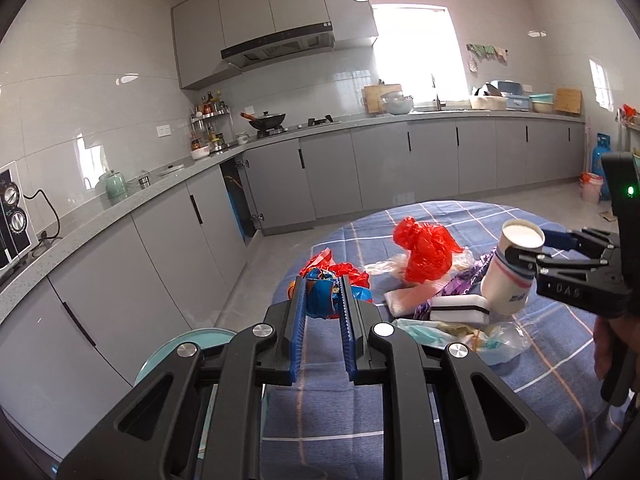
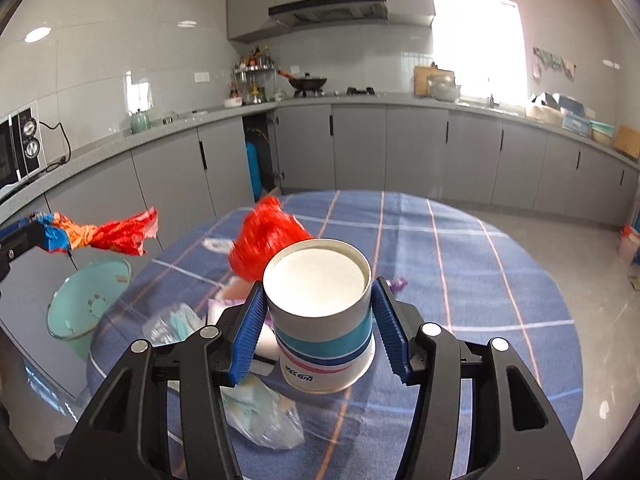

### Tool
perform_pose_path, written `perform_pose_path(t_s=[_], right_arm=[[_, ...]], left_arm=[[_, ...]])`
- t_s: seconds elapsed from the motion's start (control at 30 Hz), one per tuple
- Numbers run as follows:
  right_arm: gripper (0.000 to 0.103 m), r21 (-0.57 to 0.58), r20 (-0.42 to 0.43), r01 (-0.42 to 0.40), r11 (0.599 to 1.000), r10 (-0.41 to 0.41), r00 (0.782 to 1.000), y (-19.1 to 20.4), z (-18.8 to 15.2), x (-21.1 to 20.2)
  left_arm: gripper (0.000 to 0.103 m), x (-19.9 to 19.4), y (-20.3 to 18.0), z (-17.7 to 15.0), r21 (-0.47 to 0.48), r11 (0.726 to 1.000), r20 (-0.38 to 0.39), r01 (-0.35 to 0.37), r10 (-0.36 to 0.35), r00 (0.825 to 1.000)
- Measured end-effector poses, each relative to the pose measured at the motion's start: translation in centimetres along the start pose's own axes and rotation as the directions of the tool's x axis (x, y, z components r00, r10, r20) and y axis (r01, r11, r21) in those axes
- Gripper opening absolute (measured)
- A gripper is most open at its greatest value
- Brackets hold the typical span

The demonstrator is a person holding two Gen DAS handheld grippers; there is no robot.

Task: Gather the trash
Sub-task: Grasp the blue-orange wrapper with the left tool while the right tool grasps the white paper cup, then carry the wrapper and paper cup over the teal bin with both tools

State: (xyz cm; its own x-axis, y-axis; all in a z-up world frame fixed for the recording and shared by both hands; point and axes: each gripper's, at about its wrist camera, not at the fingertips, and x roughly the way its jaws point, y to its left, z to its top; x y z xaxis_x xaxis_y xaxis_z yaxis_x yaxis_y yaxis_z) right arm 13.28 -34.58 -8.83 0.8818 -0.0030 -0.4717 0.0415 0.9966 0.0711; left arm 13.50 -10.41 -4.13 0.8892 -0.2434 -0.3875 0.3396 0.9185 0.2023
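We are mid-collection, as we judge it: both tools are loaded and the drop into the bin is the step ahead. Largest first, the round desk (image 2: 460,264) under its blue checked cloth fills the lower middle of the right wrist view, and the teal bin (image 2: 86,304) stands on the floor just beside its edge at the lower left. On the cloth a heap of trash remains: a red plastic bag (image 1: 424,250) at centre, with a white sponge block (image 1: 460,306), a purple wrapper and clear plastic bags below it. Our right hand-held gripper (image 2: 320,316) has its blue pads closed against the sides of a paper cup (image 2: 320,312), which sits low and centre in that view; in the left wrist view the cup appears lifted clear of the heap at the right. Our left hand-held gripper (image 1: 323,300) is nearly shut, pinching a crumpled red and blue wrapper (image 1: 320,294), which hangs above the bin at the left edge of the right wrist view. Next, we think, the left tool must part its pads over the bin mouth, then the cup must be carried across the desk to follow it, kept level so it does not slip. Around us a grey kitchen runs along the walls, with a wok at upper centre and a bright window at upper right.
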Motion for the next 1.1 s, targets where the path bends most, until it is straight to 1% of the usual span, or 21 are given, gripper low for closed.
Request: perform_pose_path(t_s=[0.1,0.17,0.33,0.63,0.77,1.1], right_arm=[[0.054,-0.002,0.021,-0.02,1.0,0.02,1.0,0.7,1.0,-0.1],[0.054,-0.006,0.034,-0.037,0.999,0.037,0.999,1.5,1.4,-0.1],[0.054,-0.033,0.052,-0.079,0.996,0.081,0.995,3.8,2.5,0.3],[0.054,-0.082,0.063,-0.141,0.987,0.146,0.987,8.1,4.1,0.7],[0.054,-0.107,0.065,-0.165,0.981,0.172,0.983,10.0,4.7,1.2],[0.054,-0.154,0.054,-0.221,0.963,0.231,0.971,14.3,5.1,2.2]], left_arm=[[0.017,-0.4,0.6,0.0,-0.002,1.0,0.01,-0.016,0.016,1.0],[0.017,-0.6,1.1,-0.1,0.0,0.999,0.016,-0.041,0.041,0.999],[0.016,-0.8,3.5,-0.2,-0.025,0.996,0.015,-0.09,0.09,0.996],[0.016,-1.1,7.8,-0.3,-0.081,0.982,0.015,-0.171,0.173,0.985],[0.016,-1.2,9.3,-0.4,-0.09,0.976,0.017,-0.2,0.202,0.979],[0.017,-0.8,12.9,-1.8,-0.116,0.957,-0.008,-0.267,0.268,0.963]])
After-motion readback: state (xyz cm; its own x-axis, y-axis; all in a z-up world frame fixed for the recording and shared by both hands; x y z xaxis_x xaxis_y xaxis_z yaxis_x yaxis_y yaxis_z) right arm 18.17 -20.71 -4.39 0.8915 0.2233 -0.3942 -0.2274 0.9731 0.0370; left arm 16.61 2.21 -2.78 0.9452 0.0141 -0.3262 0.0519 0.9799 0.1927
